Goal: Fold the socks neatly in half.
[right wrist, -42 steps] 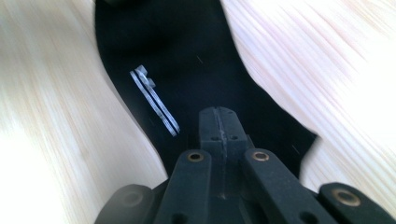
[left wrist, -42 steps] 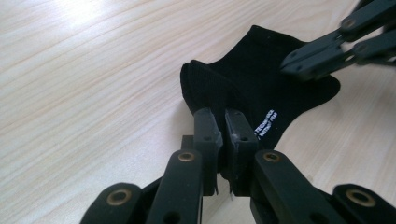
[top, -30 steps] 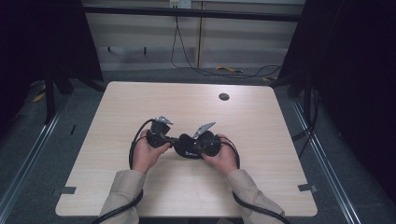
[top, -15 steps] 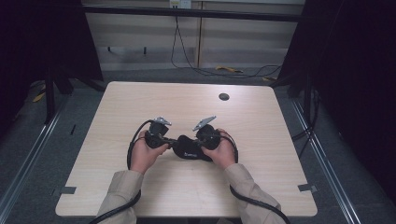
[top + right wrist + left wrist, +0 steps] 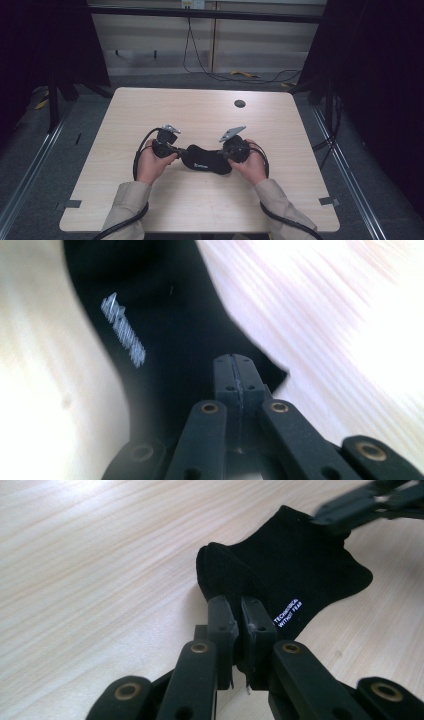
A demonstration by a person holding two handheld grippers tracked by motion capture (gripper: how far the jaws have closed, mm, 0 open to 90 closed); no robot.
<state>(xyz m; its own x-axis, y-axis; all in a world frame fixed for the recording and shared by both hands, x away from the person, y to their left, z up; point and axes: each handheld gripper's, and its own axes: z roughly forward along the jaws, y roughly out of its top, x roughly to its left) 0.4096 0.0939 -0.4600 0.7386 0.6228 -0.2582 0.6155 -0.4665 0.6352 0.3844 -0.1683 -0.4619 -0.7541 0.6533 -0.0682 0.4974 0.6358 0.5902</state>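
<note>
A black sock with small white lettering lies stretched between my two grippers near the middle of the wooden table. My left gripper is shut on the sock's left end; in the left gripper view its pads pinch a fold of the sock. My right gripper is shut on the right end. In the right gripper view its jaws are pressed together over the blurred sock. The right gripper also shows at the far end of the sock in the left gripper view.
A small dark round hole sits in the tabletop near the far edge. Black frame posts stand left and right of the table. Cables lie on the floor beyond it.
My right hand has moved to the right and slightly up, pulling the sock out longer between the grippers. The left hand has stayed where it was.
</note>
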